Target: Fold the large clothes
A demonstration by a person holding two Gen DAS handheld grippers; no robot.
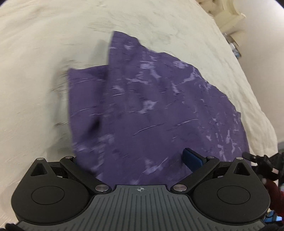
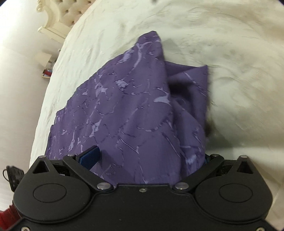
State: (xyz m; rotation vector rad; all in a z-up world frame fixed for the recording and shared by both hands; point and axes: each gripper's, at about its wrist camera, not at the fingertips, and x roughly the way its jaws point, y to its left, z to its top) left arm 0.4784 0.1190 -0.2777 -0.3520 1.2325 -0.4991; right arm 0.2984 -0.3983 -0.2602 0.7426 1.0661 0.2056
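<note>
The purple garment (image 1: 142, 110) (image 2: 134, 113), marbled with paler veins, lies bunched on a cream bedsheet (image 1: 44, 53) (image 2: 221, 44), one flap raised toward the cameras. It drapes between the fingers of both tools. The left gripper (image 1: 138, 160) stands spread wide, cloth lying over its gap; one blue pad (image 1: 192, 158) shows. The right gripper (image 2: 150, 160) looks equally spread, though fabric hides most of its far finger. A carved cream headboard (image 2: 58, 16) stands beyond the bed.

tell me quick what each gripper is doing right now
Left gripper: jaws wide apart, purple patterned garment draped between them; grip cannot be told.
Right gripper: the same, cloth between spread jaws.
</note>
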